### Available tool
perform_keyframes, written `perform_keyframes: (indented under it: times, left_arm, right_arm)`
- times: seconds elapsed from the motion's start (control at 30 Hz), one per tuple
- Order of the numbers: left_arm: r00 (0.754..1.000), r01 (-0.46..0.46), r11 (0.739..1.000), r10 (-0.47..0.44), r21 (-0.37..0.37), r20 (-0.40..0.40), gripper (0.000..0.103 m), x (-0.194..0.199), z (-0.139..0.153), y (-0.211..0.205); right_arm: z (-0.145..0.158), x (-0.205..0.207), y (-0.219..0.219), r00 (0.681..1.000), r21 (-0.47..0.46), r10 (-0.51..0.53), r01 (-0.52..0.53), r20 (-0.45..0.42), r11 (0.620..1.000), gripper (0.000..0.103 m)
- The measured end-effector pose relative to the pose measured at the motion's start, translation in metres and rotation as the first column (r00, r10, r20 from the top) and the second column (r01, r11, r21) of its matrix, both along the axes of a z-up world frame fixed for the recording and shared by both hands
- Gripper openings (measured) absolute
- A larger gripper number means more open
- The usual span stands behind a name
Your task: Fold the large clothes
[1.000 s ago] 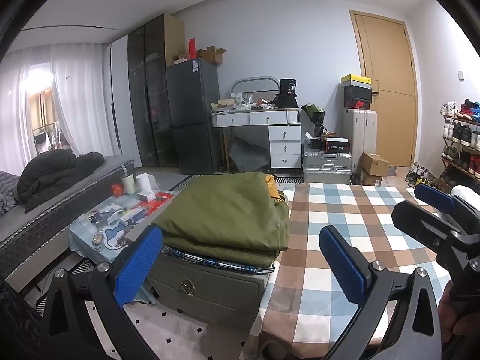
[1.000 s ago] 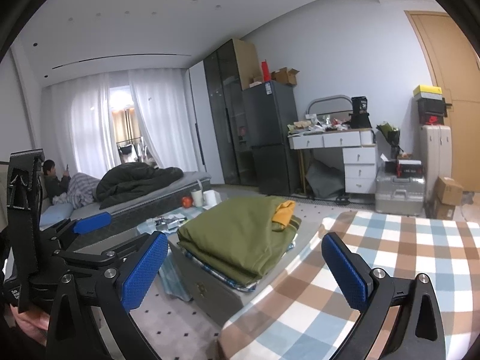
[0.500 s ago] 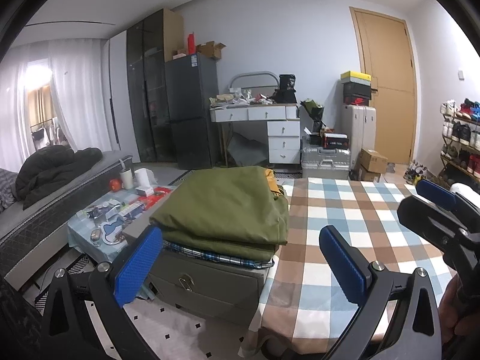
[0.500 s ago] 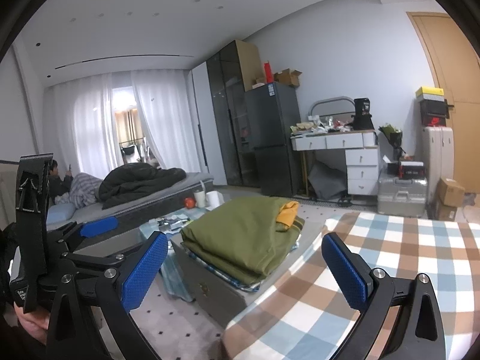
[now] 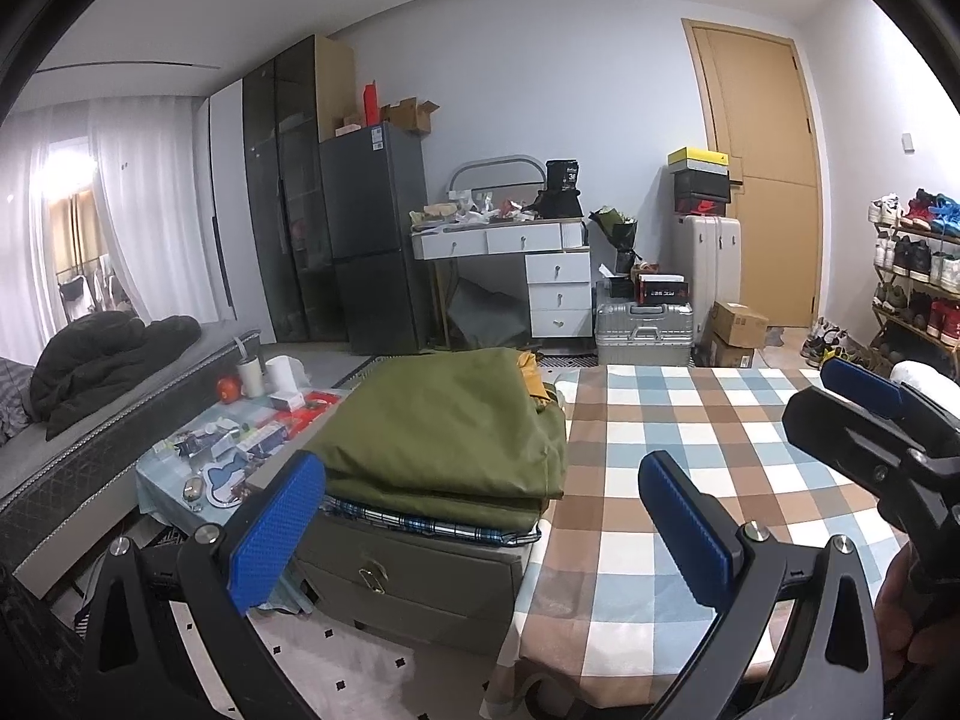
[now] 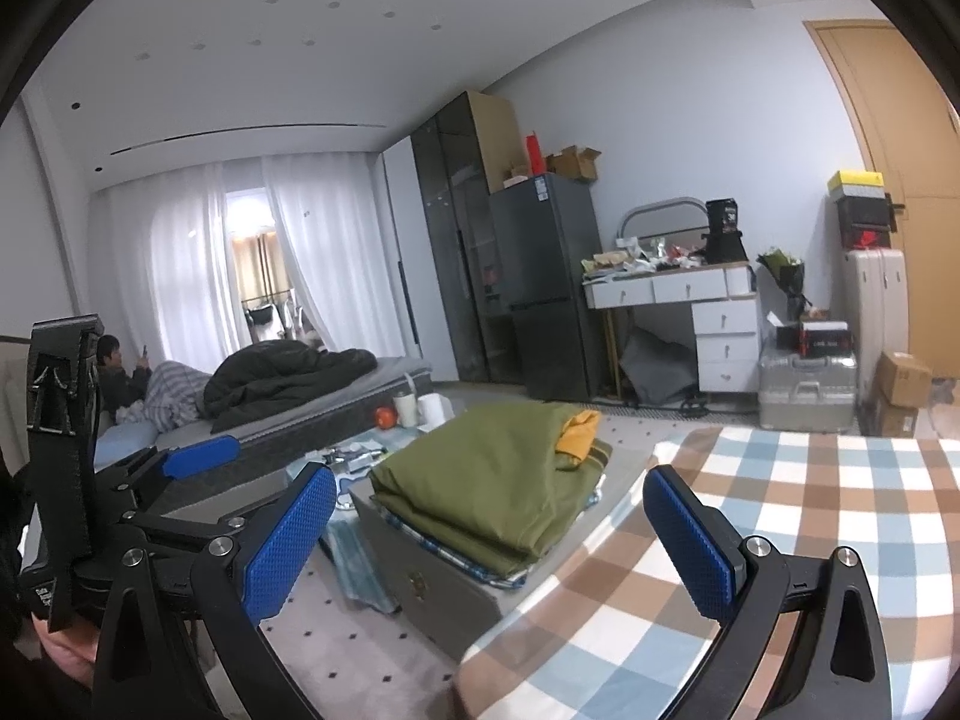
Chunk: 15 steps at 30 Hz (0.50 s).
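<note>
Both grippers (image 5: 480, 519) (image 6: 489, 531) agape, seemingly level, empty.

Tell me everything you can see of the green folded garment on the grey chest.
The green garment is olive, matte woven-looking cloth, folded into a thick flat rectangle with layered edges facing the cameras. A yellow piece shows at its far end; whether lining or separate, I cannot tell. It lies on a blue plaid cloth atop the grey chest, beside the checked tablecloth. Neither hand-held gripper touches it.
</note>
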<state>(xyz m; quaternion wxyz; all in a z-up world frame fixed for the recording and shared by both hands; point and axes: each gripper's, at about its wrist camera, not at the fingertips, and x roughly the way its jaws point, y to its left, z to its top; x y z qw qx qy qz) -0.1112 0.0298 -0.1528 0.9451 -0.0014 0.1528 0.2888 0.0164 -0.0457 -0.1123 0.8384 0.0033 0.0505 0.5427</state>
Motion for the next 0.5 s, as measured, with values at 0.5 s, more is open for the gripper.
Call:
perform_keyframes:
  times: [0.5]
  left_arm:
    - [1.000,0.010,1.000,-0.010,0.002,-0.005,0.102,0.008,-0.005,-0.011]
  right_arm:
    - [-0.001,0.007,-0.010,1.000,0.000,-0.024,0.024,-0.019,1.000,0.103]
